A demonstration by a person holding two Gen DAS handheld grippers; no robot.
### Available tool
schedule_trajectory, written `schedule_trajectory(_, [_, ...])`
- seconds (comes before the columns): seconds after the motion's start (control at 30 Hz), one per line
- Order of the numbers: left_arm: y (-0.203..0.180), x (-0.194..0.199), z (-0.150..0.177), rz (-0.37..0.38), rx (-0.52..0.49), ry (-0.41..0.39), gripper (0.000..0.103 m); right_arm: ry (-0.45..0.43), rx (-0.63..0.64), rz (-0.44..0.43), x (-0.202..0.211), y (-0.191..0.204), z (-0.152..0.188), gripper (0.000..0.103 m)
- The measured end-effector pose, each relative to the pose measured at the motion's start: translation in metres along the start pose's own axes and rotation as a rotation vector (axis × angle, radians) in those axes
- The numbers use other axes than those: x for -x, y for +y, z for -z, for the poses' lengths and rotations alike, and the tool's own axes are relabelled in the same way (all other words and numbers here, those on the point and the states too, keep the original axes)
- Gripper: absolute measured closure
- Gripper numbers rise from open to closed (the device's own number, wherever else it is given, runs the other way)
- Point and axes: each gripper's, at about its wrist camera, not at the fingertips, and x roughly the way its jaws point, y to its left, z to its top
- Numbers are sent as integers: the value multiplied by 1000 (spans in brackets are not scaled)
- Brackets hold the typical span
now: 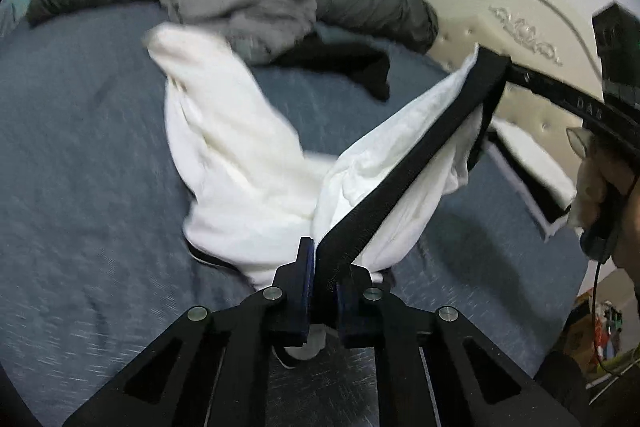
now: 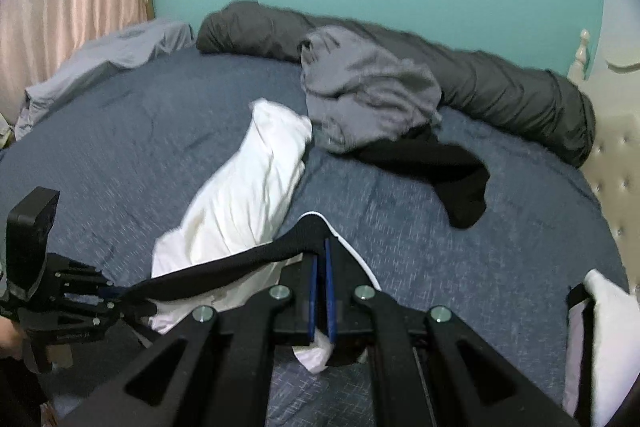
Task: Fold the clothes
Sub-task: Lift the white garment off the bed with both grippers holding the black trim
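A white garment (image 1: 224, 147) with a black waistband (image 1: 400, 179) hangs over the blue bed cover (image 1: 80, 147), one leg trailing toward the far side. My left gripper (image 1: 325, 265) is shut on one end of the waistband. My right gripper (image 1: 505, 65) pinches the other end at the upper right, so the band is stretched taut between them. In the right wrist view, the right gripper (image 2: 321, 251) is shut on the waistband (image 2: 240, 259). There the white garment (image 2: 240, 203) droops below it, and the left gripper (image 2: 120, 293) holds the far end at the left.
A crumpled grey garment (image 2: 368, 95) and a black garment (image 2: 452, 175) lie behind, against a rolled dark grey duvet (image 2: 520, 95). A cream tufted headboard (image 2: 616, 167) bounds the right. A white folded piece (image 2: 604, 339) sits at the near right, and a pale grey pillow (image 2: 112, 55) at the far left.
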Motion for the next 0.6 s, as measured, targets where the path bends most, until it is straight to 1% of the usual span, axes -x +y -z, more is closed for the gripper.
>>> schedule_trajectory(0.13, [-9,54,-41,-42,-49,-70,96,-78,-19,-5,44,3,-25,100])
schedule_trajectory(0.23, [-24,98,-73,-77,-100,-121,96,-146,-27,-9,79,8,-47,100])
schedule_trajectory(0.37, [-50,160,-110,-117,-174,-182,96,-239,-37,-13,132,16,-81,100])
schedule_trajectory(0.6, [-95,268,-173,-180,-302,-284,96,-358,-41,-6,220,22,-135,100])
